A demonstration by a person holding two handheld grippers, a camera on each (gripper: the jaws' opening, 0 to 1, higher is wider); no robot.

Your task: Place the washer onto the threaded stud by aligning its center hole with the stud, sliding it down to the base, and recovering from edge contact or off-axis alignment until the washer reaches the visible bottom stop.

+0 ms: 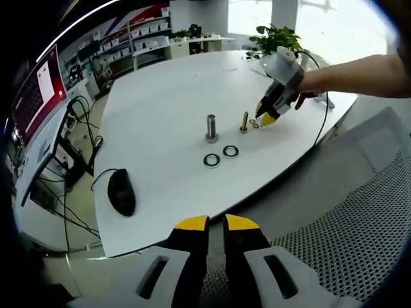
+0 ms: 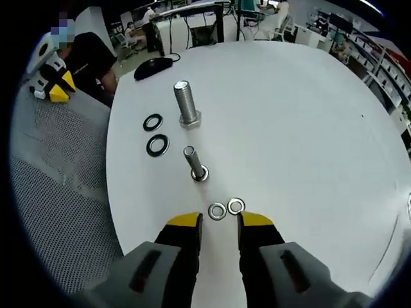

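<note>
Washers, the small pair [image 2: 227,208], lay flat on the white table [image 2: 308,115] just beyond the right gripper's [image 2: 220,226] yellow tips, low in the centre of the right gripper view, side by side and touching or nearly so; none sat on a stud.

Going down in size: the table filled most of both views, with a mesh chair [image 1: 359,212] at the lower right of the left gripper view. A black mouse [image 1: 121,191] lay at left of centre there. The large stud [image 2: 186,104] stood upright in the upper middle of the right gripper view, two dark larger washers [image 2: 155,134] to its left. The small stud [image 2: 194,163] stood upright between the large stud and the small washers.

The right gripper's jaws stood parted, empty. The left gripper [image 1: 216,224], at the bottom centre of its own view, had its jaws nearly together, holding nothing, off the table edge over the chair.
</note>
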